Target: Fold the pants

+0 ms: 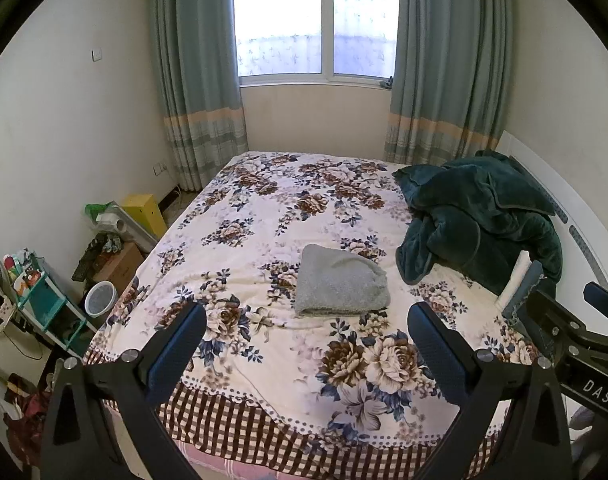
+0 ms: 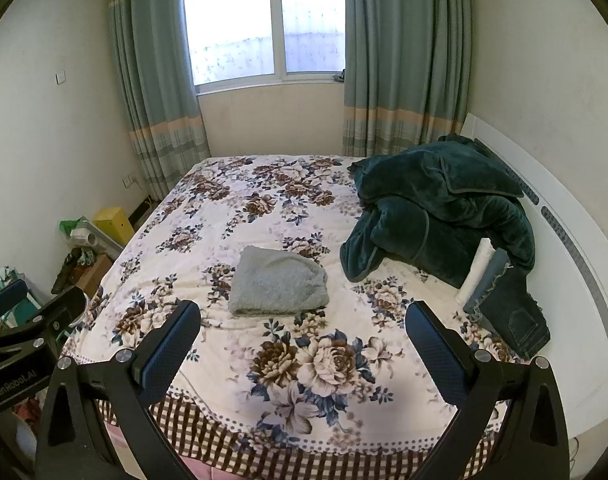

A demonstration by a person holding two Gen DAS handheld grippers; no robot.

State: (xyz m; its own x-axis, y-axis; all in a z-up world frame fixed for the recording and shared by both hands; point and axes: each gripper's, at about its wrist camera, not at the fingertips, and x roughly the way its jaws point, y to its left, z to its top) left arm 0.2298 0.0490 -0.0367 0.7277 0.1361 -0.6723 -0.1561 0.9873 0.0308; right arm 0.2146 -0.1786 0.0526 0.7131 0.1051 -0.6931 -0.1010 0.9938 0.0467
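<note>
Here, a bedroom, seen from two handheld tongs above the foot of a bed.

Bed: a floral blanket [image 1: 287,216] with a brown checked border covers the mattress below a curtained window [image 1: 316,20].

Pants: a grey fleecy pair [image 1: 340,282], already folded into a compact bundle, lies flat near the middle of the blanket [image 2: 279,282], apart from both tongs.

Left gripper [image 1: 306,344]: jaws spread wide, holding nothing, hovering over the near end of the bed; its side also shows at the left edge of the right wrist view [image 2: 7,312].

Right gripper [image 2: 304,344]: jaws spread wide, holding nothing, level with its partner above the checked border.

Bedding: a dark green quilt [image 2: 436,208] is heaped at the right side against the white headboard [image 2: 564,184].

Jeans: a folded dark denim pair [image 2: 512,312] lies by the headboard, just in front of the quilt, beside a white roll [image 2: 478,270].

Floor, left: a yellow box [image 1: 141,210] and a cardboard box [image 1: 117,268] stand by the wall.
</note>
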